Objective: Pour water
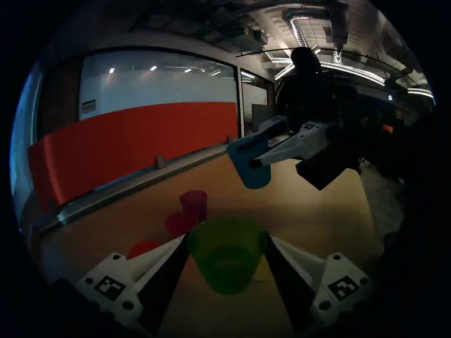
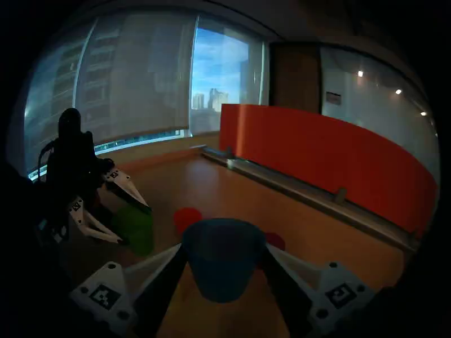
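Observation:
A translucent green cup [image 1: 227, 265] sits upright between the fingers of my left gripper [image 1: 226, 242], which is shut on it just above the wooden table [image 1: 315, 214]. Farther off, my right gripper [image 1: 251, 153] is shut on a blue cup [image 1: 249, 169], held in the air above the table and slightly tilted. In the right gripper view the blue cup [image 2: 224, 265] stands between the fingers of my right gripper [image 2: 224, 248]. At the left there, the left gripper [image 2: 135, 225] holds the green cup [image 2: 138, 234].
Three red and magenta cups [image 1: 194, 203] [image 1: 179, 223] [image 1: 144, 248] stand on the table beyond the green cup; two red cups [image 2: 187, 217] [image 2: 275, 240] lie behind the blue one. An orange partition [image 1: 135, 141] with a metal rail [image 1: 141, 177] borders the table. Windows [image 2: 220, 84] lie behind.

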